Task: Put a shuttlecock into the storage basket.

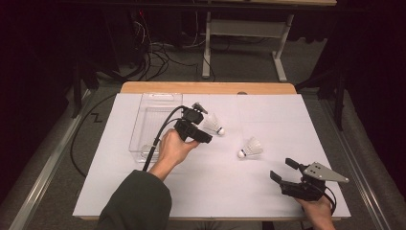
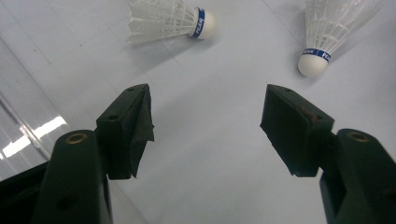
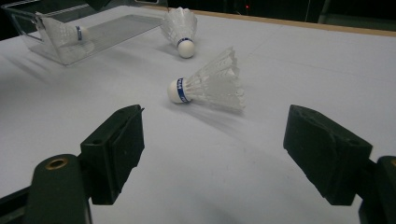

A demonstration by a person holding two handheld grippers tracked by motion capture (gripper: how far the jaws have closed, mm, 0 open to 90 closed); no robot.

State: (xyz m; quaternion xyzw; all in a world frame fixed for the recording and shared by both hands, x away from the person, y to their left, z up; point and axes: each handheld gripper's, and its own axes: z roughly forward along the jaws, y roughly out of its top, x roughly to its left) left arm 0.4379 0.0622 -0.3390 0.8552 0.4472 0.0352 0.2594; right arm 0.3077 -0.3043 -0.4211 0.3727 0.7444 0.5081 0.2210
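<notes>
At the far left of the surface point(image 1: 119, 191) stands a clear plastic tray point(image 1: 139, 125), and I see one shuttlecock inside it point(image 3: 63, 33) lying at its near end. I judge the work to be collecting the shuttlecocks into this tray, so the tray sits close to my left hand for a short carry.

My left claw point(image 1: 203, 122) hovers just beside the tray, and its jaws are spread wide with nothing between them. It is pointed toward the nearer shuttlecock point(image 1: 213, 124), which lies on its side close ahead of the jaws, cork tip pointing right. I keep the jaws open because I think this one is the next to pick.

The second shuttlecock point(image 1: 251, 147) lies in the middle of the surface, between both claws, with its cork toward the near left.

My right claw point(image 1: 282, 170) rests low at the near right corner, well apart from that shuttlecock, with its jaws also spread and empty. It seems to wait there and leave room.
</notes>
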